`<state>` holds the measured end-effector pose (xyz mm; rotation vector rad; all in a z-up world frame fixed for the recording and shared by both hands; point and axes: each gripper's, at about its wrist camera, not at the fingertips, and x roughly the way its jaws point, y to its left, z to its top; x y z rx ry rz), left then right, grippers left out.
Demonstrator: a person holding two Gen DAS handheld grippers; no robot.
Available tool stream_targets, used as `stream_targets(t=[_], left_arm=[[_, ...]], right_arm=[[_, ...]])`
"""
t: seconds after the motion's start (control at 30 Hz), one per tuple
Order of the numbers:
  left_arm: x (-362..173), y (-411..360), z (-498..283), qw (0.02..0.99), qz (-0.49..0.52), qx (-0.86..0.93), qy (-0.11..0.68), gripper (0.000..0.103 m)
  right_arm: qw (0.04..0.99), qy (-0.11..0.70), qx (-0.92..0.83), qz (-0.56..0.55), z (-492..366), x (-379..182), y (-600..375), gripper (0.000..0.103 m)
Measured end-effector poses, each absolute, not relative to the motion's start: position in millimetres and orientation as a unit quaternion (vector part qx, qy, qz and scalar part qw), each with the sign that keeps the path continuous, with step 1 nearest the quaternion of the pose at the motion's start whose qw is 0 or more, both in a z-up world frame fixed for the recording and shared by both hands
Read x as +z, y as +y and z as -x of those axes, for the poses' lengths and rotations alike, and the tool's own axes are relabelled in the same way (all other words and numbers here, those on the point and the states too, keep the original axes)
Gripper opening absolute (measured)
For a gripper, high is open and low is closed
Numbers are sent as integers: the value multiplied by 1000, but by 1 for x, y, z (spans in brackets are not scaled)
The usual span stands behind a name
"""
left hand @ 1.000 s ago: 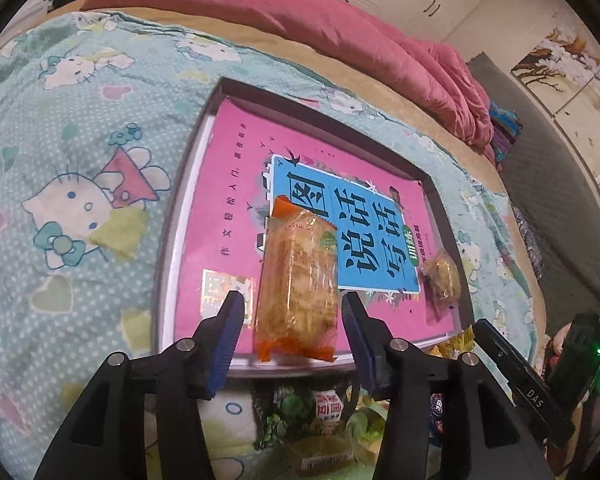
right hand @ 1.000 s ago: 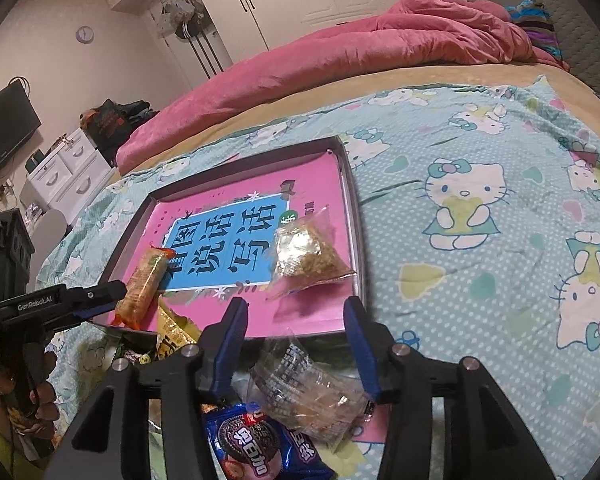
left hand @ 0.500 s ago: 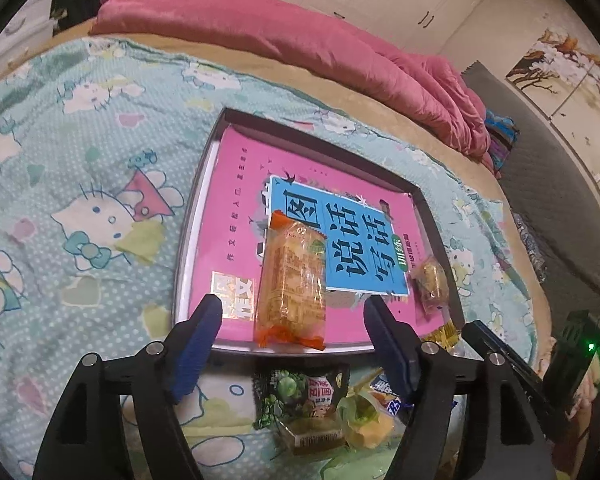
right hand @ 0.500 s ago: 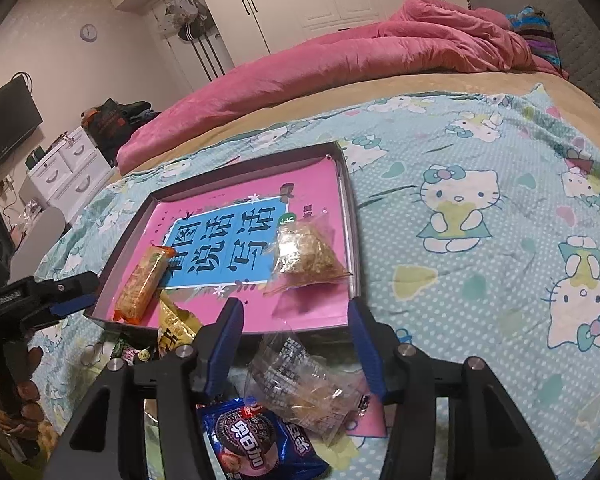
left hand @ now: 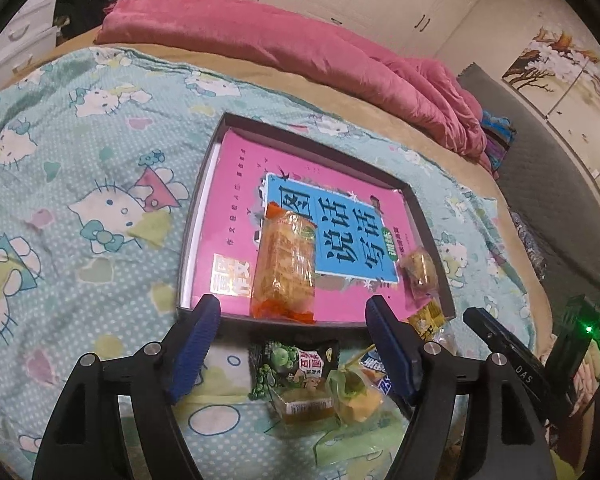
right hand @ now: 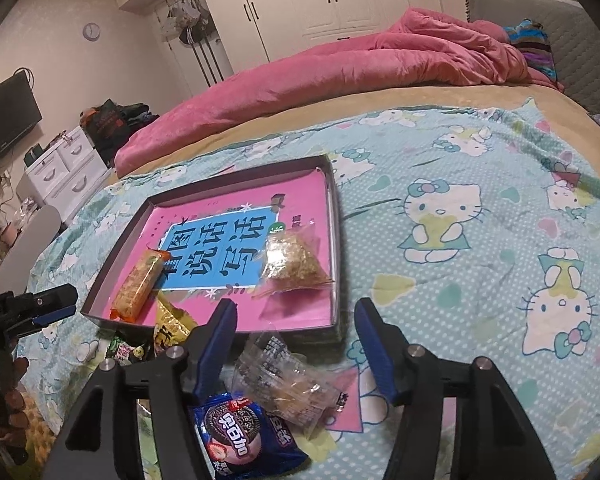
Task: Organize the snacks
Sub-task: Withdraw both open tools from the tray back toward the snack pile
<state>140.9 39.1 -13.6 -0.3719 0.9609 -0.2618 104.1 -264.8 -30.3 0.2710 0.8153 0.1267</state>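
Hovering wide, empty, right gripper (right hand: 296, 338) straddled clear crinkled packet (right hand: 290, 384) on bedspread just near of tray (right hand: 332, 240); packet's long axis ran near-right. Left gripper (left hand: 294, 334), also wide, empty, hung over green packet (left hand: 294, 362).

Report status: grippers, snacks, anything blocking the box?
Left gripper open, empty. Right gripper open, empty, above clear cracker packet. Orange packet and clear bag in box; Oreo pack outside. Nothing blocking.
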Motion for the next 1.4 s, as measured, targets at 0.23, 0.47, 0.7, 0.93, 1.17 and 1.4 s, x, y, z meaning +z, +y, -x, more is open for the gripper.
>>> stream_targets(t=[0.23, 0.47, 0.7, 0.93, 1.17, 1.4], left_arm=[[-6, 46, -134, 870, 173, -116, 447, 78], [-2, 51, -128, 870, 172, -117, 447, 78], [2, 55, -122, 871, 171, -116, 445, 78], [-1, 52, -111, 866, 163, -122, 457, 78], [-13, 41, -102, 852, 158, -132, 481, 78], [-21, 27, -96, 844, 148, -141, 495, 78]], right_arm=[[908, 392, 57, -137, -99, -28, -270, 63], [911, 385, 63, -136, -87, -20, -271, 67], [907, 396, 65, -128, -76, -23, -269, 67], [908, 397, 68, -116, -70, -22, -265, 67], [908, 399, 80, -98, -65, -21, -256, 67], [904, 409, 94, -88, -61, -23, -249, 67]])
